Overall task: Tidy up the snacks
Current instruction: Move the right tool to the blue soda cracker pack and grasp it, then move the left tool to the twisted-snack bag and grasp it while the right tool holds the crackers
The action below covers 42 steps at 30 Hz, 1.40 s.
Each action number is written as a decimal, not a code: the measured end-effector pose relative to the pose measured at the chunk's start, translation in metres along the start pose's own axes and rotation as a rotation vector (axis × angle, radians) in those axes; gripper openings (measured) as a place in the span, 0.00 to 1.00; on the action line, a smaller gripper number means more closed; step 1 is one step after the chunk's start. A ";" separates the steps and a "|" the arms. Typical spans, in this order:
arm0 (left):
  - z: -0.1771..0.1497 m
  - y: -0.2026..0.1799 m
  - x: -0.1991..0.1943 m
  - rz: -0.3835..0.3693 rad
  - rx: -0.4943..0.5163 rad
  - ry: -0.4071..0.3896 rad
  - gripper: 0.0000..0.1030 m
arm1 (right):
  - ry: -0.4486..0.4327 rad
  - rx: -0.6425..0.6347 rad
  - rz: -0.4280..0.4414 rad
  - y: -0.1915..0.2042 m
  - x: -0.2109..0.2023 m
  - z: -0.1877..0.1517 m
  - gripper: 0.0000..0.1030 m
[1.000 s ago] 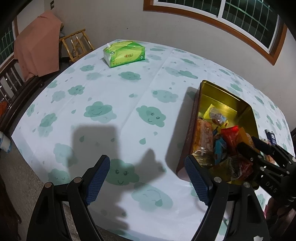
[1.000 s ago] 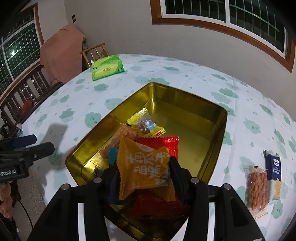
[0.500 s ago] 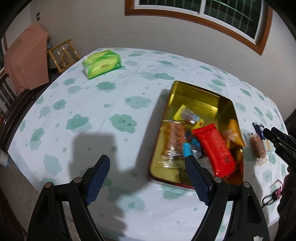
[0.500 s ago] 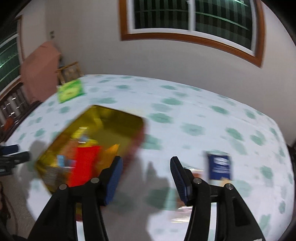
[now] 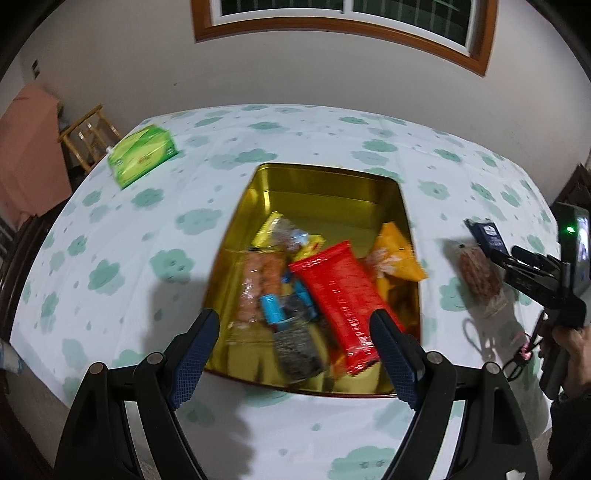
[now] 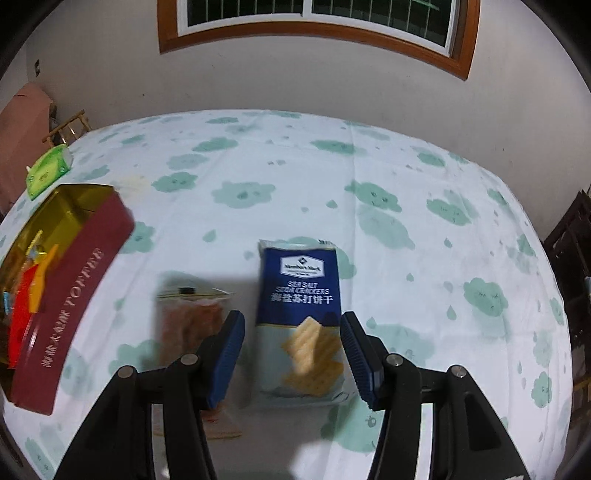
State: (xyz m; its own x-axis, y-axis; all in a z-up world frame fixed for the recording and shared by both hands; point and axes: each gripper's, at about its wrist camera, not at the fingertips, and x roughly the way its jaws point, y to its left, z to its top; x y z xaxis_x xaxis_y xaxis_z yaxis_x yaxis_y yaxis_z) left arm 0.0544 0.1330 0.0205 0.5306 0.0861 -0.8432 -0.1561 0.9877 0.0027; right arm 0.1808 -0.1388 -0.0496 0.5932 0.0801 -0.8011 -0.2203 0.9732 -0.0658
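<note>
While both tools hang above the cloud-print tablecloth (image 6: 280, 155), contents run left to right: green tissue pack (image 5: 142, 155); gold rectangular tin (image 5: 325, 188) with a red wrapper (image 5: 340, 299) and orange packet (image 5: 397, 254) inside, left gripper (image 5: 293, 354) spread empty over it; clear-wrapped brown biscuits (image 6: 192, 321); navy sea-salt cracker packet (image 6: 301, 317) flat between the parted, empty fingers of the right gripper (image 6: 291, 354)

A pale plaster wall (image 6: 295, 85) rises behind the table, carrying a wood-framed window (image 6: 317, 33) with dark panes. At the far left stands a wooden chair (image 5: 88, 136) beside a pink cloth (image 5: 29, 155) draped over furniture. Dark wooden furniture (image 6: 570, 251) shows at right.
</note>
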 end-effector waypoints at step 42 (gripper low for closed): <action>0.026 -0.176 0.078 -0.185 0.070 0.179 0.78 | -0.052 0.108 -0.017 -0.106 -0.010 -0.056 0.50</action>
State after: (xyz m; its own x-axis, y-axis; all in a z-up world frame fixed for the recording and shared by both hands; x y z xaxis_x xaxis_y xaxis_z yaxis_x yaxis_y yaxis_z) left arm 0.1444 -0.0306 -0.0315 0.3880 -0.1146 -0.9145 -0.0086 0.9917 -0.1279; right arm 0.1543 -0.2546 -0.0679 0.6359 0.0721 -0.7684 -0.1272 0.9918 -0.0122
